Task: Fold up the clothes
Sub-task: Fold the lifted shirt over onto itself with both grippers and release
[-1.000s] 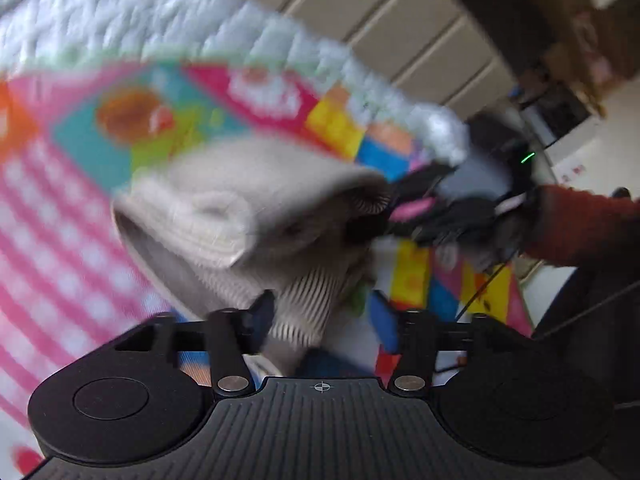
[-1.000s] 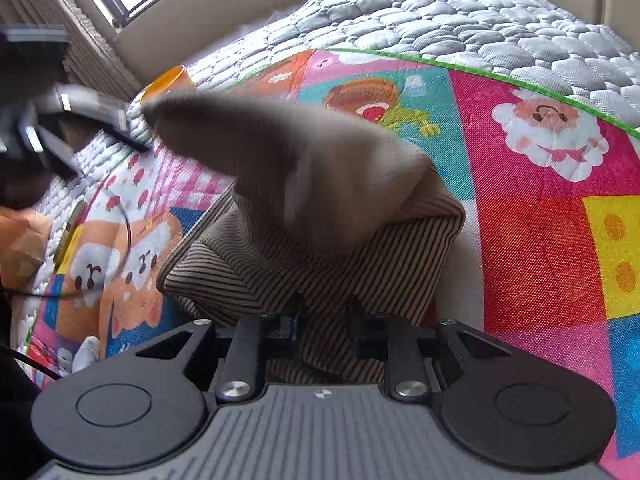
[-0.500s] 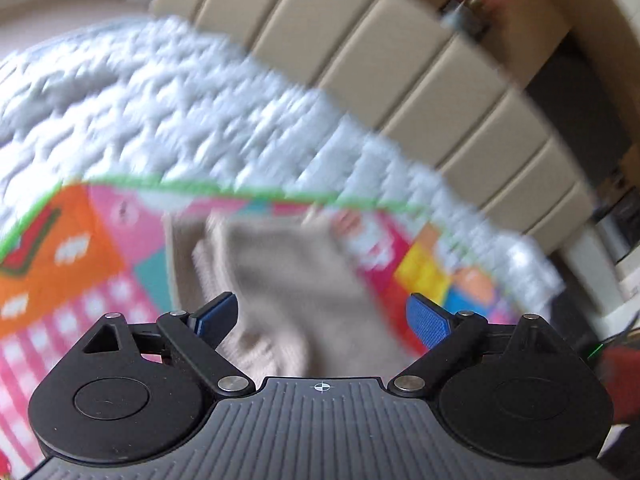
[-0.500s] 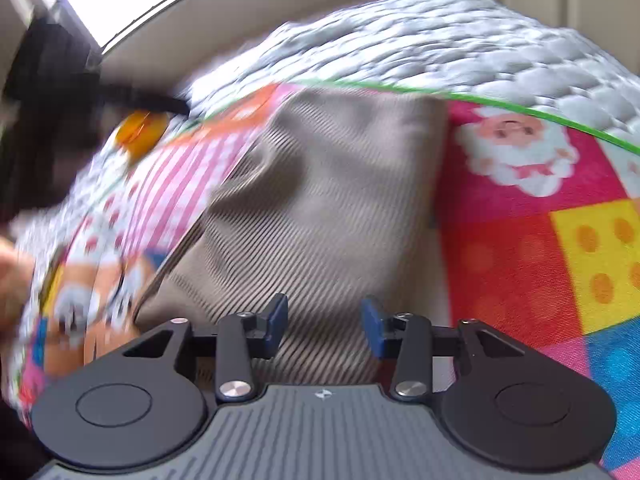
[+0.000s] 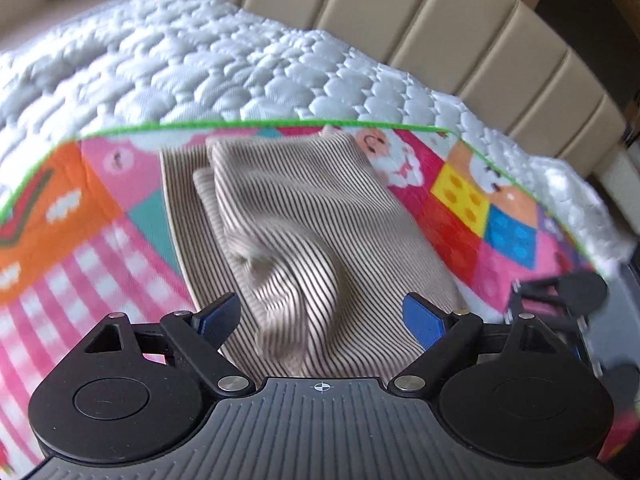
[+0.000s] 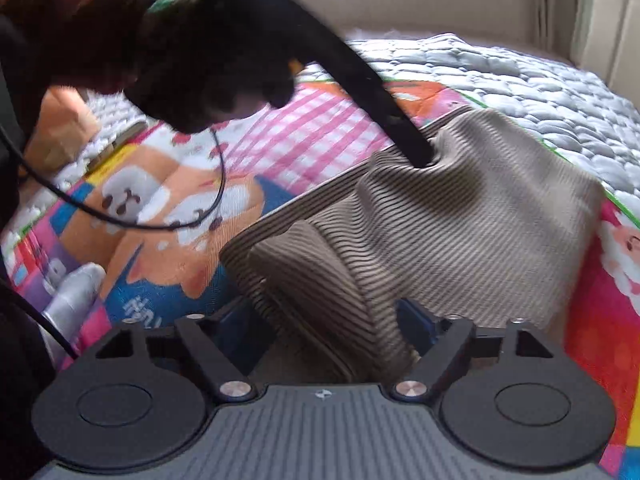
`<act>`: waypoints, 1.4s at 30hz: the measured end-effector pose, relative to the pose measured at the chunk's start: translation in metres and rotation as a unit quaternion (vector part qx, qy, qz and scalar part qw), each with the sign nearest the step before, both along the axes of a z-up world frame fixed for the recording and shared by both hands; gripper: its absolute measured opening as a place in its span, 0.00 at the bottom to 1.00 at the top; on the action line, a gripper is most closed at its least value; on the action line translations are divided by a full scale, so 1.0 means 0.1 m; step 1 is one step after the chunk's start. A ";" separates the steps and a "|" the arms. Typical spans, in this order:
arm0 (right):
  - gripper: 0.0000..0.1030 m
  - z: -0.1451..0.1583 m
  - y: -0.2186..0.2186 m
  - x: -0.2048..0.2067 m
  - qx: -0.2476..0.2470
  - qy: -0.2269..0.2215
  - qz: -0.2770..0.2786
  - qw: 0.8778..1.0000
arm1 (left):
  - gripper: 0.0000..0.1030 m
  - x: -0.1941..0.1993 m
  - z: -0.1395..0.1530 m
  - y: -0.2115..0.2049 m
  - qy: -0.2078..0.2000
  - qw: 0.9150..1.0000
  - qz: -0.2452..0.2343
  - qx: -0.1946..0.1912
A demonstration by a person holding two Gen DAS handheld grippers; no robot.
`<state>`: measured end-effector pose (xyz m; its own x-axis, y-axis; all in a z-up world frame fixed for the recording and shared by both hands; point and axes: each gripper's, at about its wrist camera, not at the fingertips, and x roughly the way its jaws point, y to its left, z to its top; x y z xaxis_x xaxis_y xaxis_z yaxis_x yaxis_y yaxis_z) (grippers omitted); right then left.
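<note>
A beige ribbed striped garment (image 5: 304, 216) lies folded in layers on a colourful play mat (image 5: 72, 216), with a raised ridge of cloth near its near edge. My left gripper (image 5: 322, 316) is open, its blue pads on either side of that ridge, not closed on it. In the right wrist view the same garment (image 6: 460, 220) lies on the mat (image 6: 168, 200), and my right gripper (image 6: 332, 324) is open with a fold of cloth lying between its fingers. The left gripper's tip presses the far edge of the garment in the right wrist view (image 6: 420, 156).
A white quilted cover (image 5: 200, 64) lies under the mat, with a beige padded headboard (image 5: 460, 20) behind. The person's red-sleeved arm (image 6: 80, 28) and a black cable (image 6: 160, 216) hang over the mat. The right gripper shows at the left wrist view's right edge (image 5: 560, 296).
Both grippers let go of the garment and opened. The lifted cloth has dropped flat onto the mat, folded over. Both grippers now sit low at its edges.
</note>
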<state>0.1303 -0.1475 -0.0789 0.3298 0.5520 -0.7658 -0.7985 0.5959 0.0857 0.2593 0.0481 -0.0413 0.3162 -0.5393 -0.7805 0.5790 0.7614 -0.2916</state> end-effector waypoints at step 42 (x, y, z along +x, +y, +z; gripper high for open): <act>0.62 -0.20 -0.24 0.34 -0.074 -0.172 -0.121 0.975 | 1.00 -0.23 -0.24 -0.61 -0.241 0.955 -0.085 0.152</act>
